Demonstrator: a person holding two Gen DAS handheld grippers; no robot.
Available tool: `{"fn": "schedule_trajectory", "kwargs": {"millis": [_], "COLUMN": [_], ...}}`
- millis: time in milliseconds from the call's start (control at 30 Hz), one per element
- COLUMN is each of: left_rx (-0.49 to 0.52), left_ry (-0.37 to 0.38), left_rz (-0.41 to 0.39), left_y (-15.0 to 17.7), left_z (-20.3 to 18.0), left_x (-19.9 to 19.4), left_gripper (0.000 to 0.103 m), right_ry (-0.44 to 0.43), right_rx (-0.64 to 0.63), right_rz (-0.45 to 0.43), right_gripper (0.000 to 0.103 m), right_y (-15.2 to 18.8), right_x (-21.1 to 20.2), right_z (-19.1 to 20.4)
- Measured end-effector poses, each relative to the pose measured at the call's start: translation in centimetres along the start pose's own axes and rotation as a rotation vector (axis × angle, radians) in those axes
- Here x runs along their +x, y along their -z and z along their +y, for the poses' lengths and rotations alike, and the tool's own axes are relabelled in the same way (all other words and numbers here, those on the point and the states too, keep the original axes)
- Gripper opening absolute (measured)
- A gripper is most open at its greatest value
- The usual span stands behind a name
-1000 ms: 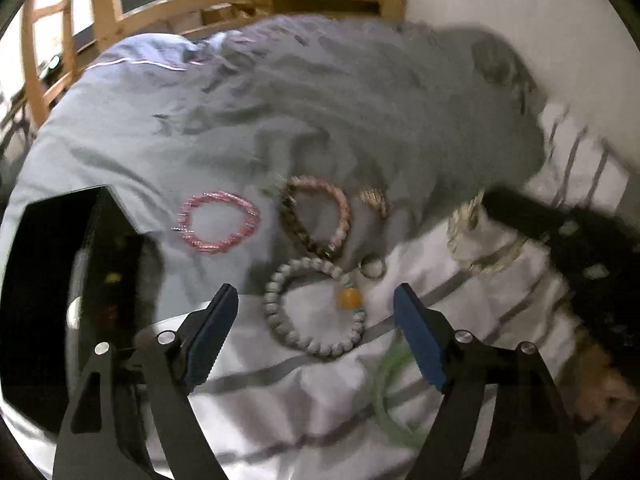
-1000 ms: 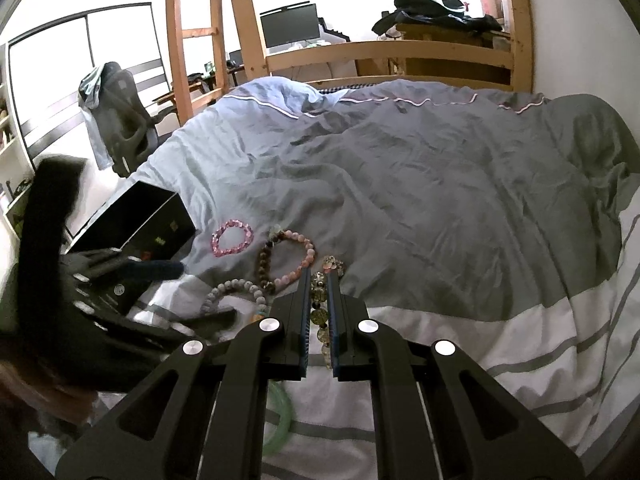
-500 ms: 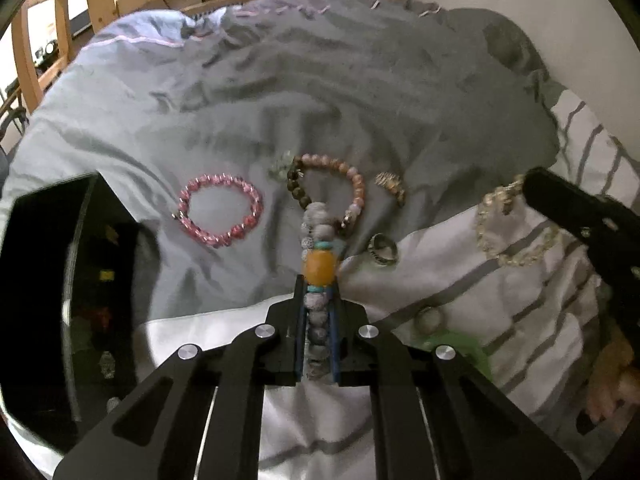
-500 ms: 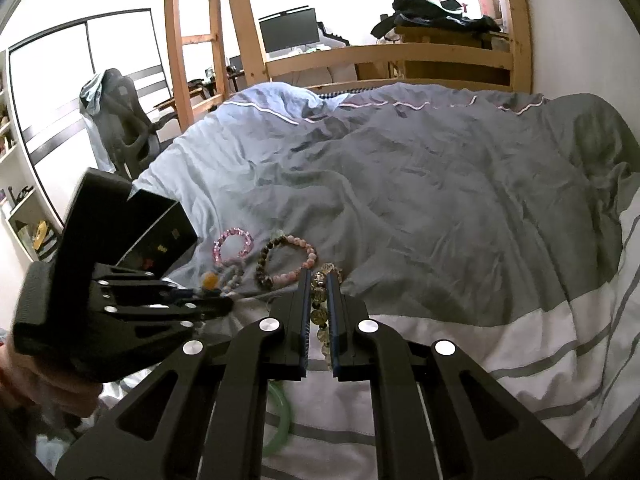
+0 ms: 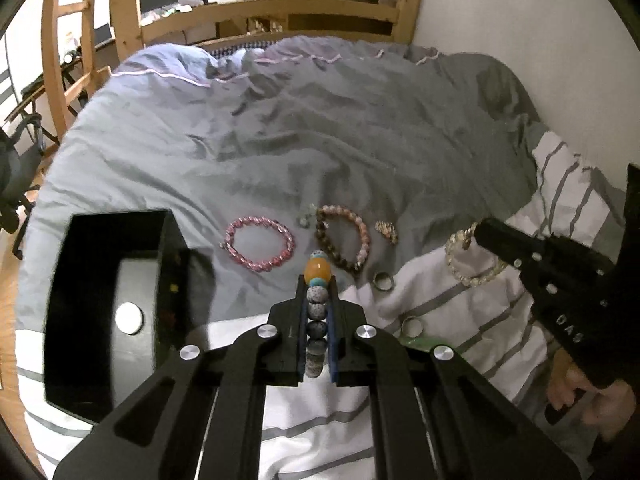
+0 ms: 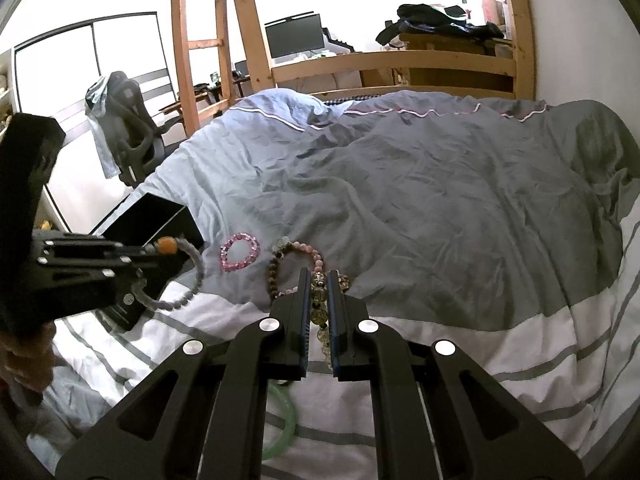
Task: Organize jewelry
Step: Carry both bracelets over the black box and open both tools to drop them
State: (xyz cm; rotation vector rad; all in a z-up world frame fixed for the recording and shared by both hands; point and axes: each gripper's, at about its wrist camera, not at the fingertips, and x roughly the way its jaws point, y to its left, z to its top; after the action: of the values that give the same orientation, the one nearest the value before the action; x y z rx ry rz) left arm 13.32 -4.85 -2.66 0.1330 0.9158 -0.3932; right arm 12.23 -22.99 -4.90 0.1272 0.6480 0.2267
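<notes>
A rumpled grey duvet over a striped sheet, wooden bed frame behind. My left gripper [image 5: 318, 288] is clamped on the grey bracelet [image 5: 316, 312], its amber bead [image 5: 317, 272] poking past my fingertips and the loop sagging below them in the right view. The black box [image 5: 108, 304] lies to the left of those fingers and close by, its opening facing up, so I judge the coming move to be a short swing left and a drop. The left hand is much the nearer to the box. My right gripper [image 6: 319, 300] is shut on the clear bracelet [image 6: 319, 312], strand running along the fingers, held just above the sheet. A second ago my left fingers stood wide apart over the grey bracelet lying flat; now it is lifted clear. The right grip is unchanged.
</notes>
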Motion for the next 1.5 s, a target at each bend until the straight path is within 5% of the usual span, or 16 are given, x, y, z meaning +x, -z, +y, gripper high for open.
{"fn": "schedule_trajectory", "kwargs": {"millis": [333, 600, 1133, 1500], "left_rx": [-0.015, -0.095, -0.253, -0.360], "left_ry": [-0.062, -0.098, 0.021, 0.021], "left_rz": [-0.039, 0.014, 0.034, 0.096], "left_y": [-0.7, -0.6, 1.4, 2.6], "left_z": [2.8, 7.9, 16.5, 20.1], "left_x": [-3.8, -4.6, -5.7, -4.0], "left_gripper": [0.008, 0.008, 0.008, 0.008], "right_ry": [-0.068, -0.103, -0.205, -0.242], "right_rx": [-0.041, -0.061, -0.109, -0.174], "right_rz": [-0.032, -0.018, -0.026, 0.043], "right_gripper": [0.009, 0.009, 0.009, 0.009], "right_y": [-0.5, -1.0, -5.3, -4.7], "right_x": [-1.5, -2.2, -1.3, 2.4], "right_z": [2.3, 6.2, 15.8, 21.8]}}
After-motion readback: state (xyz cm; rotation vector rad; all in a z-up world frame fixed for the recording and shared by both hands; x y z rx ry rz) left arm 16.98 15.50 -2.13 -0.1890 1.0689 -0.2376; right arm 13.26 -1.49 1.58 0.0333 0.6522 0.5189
